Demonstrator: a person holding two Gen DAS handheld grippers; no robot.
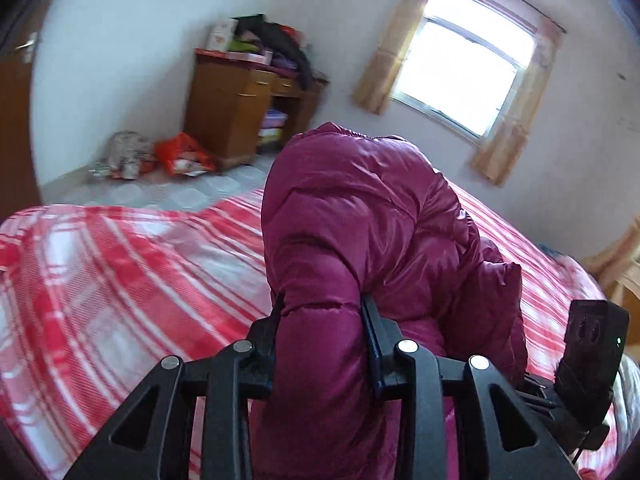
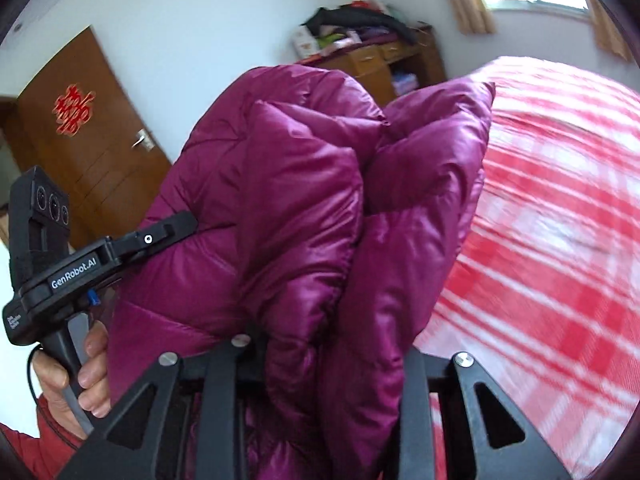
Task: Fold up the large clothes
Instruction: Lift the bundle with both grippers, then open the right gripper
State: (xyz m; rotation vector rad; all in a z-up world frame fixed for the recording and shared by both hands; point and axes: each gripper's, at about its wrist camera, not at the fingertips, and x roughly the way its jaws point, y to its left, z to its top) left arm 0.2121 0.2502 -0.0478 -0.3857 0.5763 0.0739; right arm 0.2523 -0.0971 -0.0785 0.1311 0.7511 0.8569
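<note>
Above checked bed (image 1: 120, 264): left hand-held gripper (image 1: 322, 316) and right hand-held gripper (image 2: 334, 344) tilted downward, both clamping magenta jacket (image 1: 360, 216).

Both grippers are matte black plastic with triangular cut-outs and silver round screw heads, the left gripper (image 2: 168, 236) marked "GenRobot.AI" in white with a small blue tab, held by a hand (image 2: 76, 376) in a red sleeve (image 2: 44, 444).

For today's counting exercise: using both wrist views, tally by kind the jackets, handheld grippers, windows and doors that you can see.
Puffer jacket, magenta, pinched by both grippers: 1
Handheld grippers: 2, the left gripper and the right gripper
Window: 1
Door, wooden, with a red paper ornament on it: 1
Total: 5
</note>
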